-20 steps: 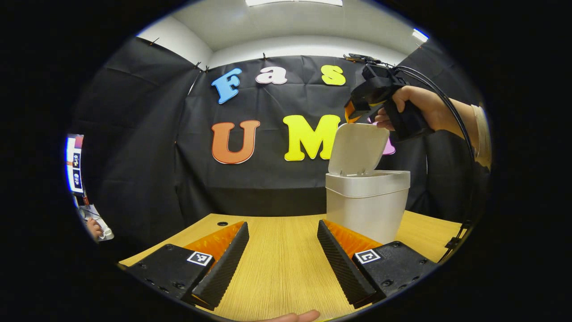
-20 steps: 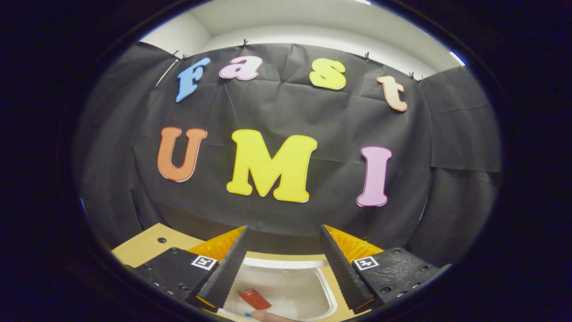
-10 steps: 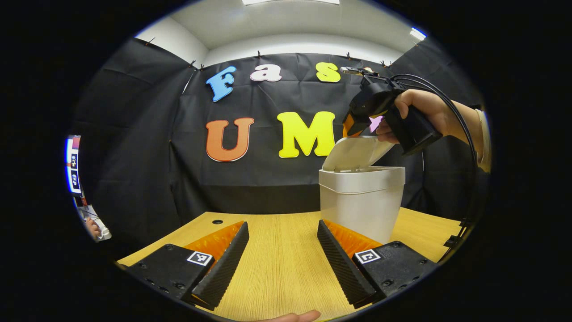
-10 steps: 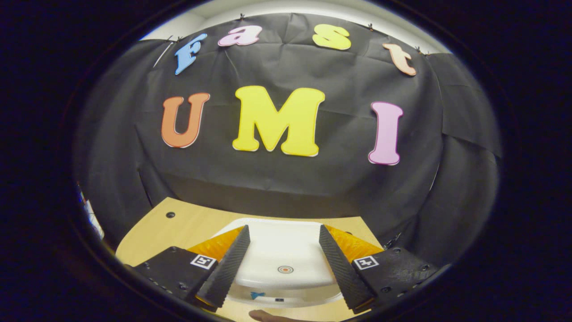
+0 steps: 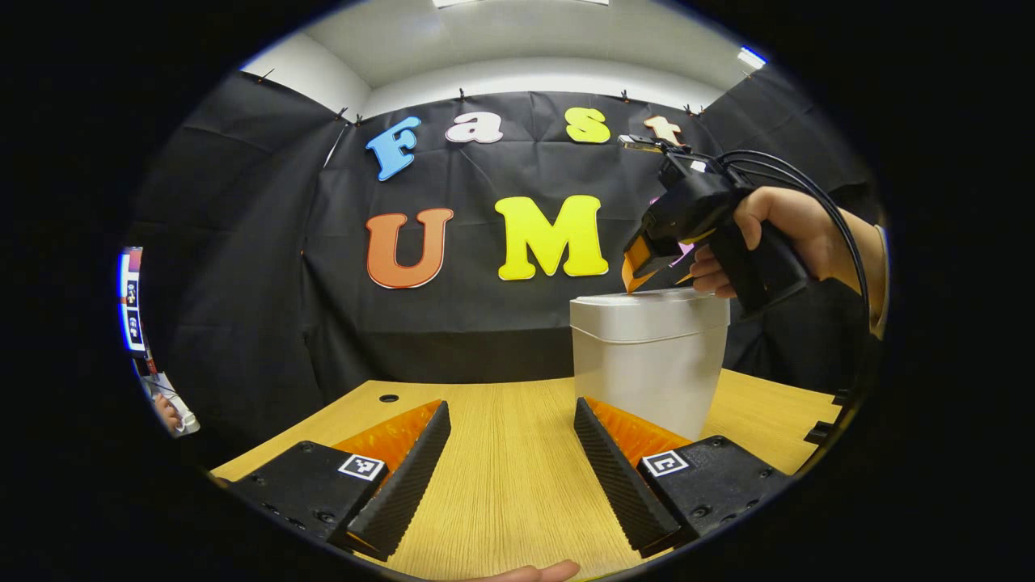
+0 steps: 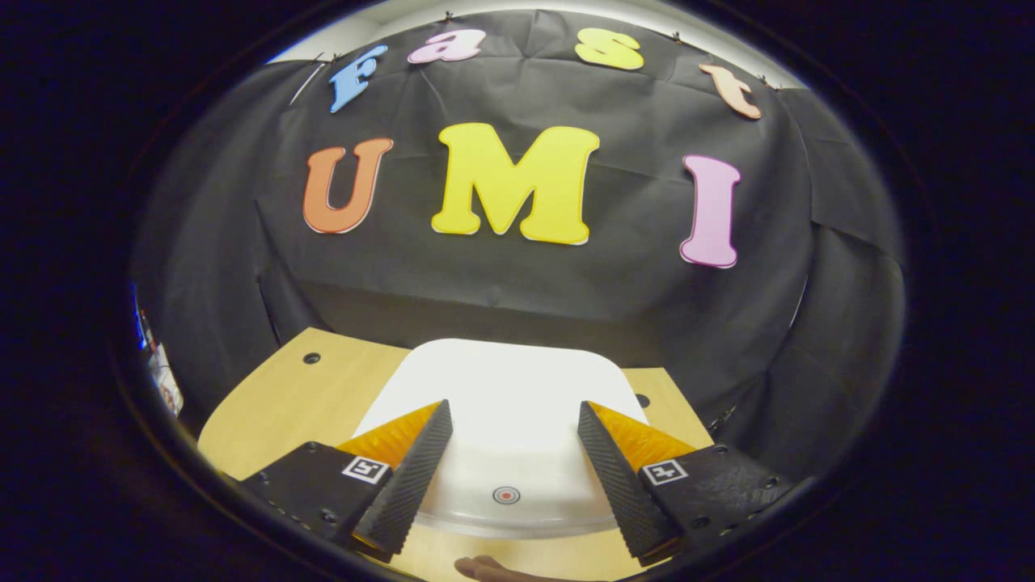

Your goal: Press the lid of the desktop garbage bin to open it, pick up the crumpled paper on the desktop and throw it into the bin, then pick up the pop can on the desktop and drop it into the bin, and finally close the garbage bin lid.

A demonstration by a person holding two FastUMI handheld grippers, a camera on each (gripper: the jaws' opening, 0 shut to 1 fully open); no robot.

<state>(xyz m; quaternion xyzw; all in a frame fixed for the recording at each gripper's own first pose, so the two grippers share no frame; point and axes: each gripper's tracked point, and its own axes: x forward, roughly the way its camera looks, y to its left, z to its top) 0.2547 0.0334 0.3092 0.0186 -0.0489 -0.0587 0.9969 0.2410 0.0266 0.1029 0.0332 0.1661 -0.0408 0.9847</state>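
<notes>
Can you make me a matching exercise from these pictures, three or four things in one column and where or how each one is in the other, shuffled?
Things
1. white plastic bin lid
2. right gripper
3. left gripper
4. small red ring mark

States or places
A. open, low over the light wooden table
B. down flat on the white desktop garbage bin
C. on the lid, near its front edge
D. held in a hand, tips at the lid's top

Pairs: 1-B, 2-D, 3-A, 4-C
</notes>
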